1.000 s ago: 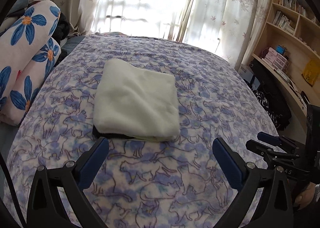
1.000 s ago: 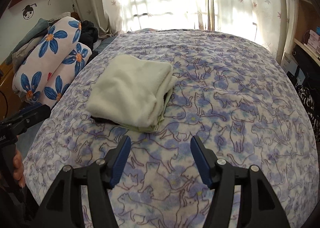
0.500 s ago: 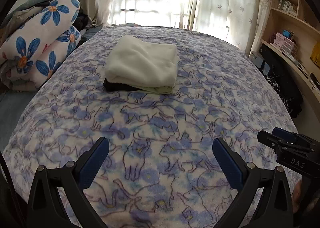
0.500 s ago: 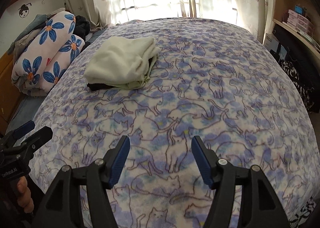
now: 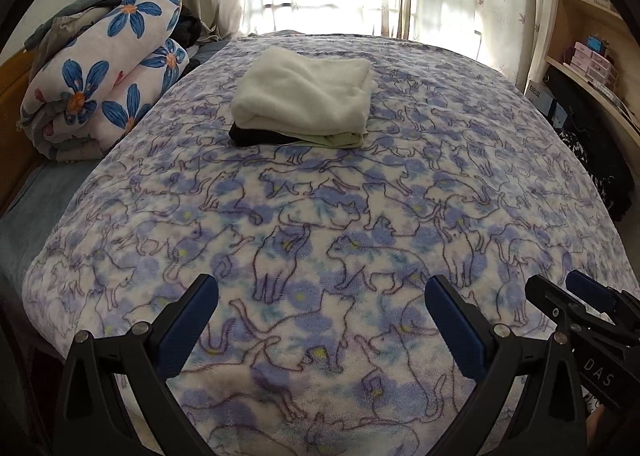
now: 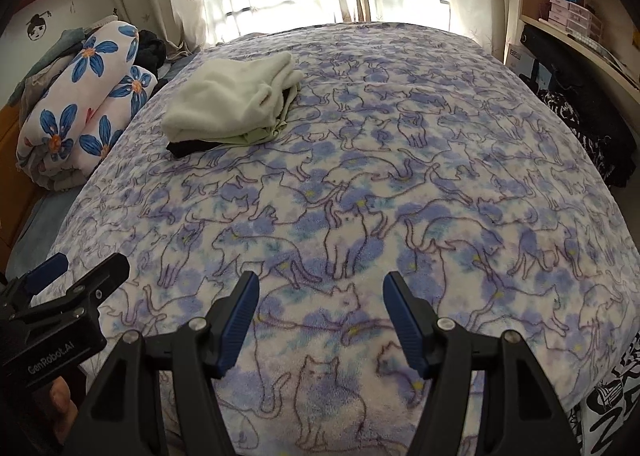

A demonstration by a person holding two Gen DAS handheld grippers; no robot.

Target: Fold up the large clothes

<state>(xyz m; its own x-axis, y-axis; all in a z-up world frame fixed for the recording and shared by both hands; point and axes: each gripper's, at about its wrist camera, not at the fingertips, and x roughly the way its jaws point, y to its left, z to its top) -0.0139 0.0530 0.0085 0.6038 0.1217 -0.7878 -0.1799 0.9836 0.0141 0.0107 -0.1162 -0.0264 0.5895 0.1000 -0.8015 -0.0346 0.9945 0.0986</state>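
A folded cream fleece garment [image 5: 308,92] lies on top of a pale green piece and a black piece, as a small stack on the far left part of the bed; it also shows in the right wrist view [image 6: 232,100]. My left gripper [image 5: 322,320] is open and empty above the near edge of the bed, far from the stack. My right gripper [image 6: 320,316] is open and empty, also near the front edge. Each gripper shows at the side of the other's view.
The bed is covered by a blue and white cat-print blanket [image 5: 360,216]. A rolled quilt with blue flowers [image 5: 104,84] lies at the left. Wooden shelves [image 5: 592,56] and dark bags stand at the right. A curtained window is behind the bed.
Both grippers have pulled back from the folded stack toward the near edge of the bed. The stack now looks smaller and farther away. Both stay open.
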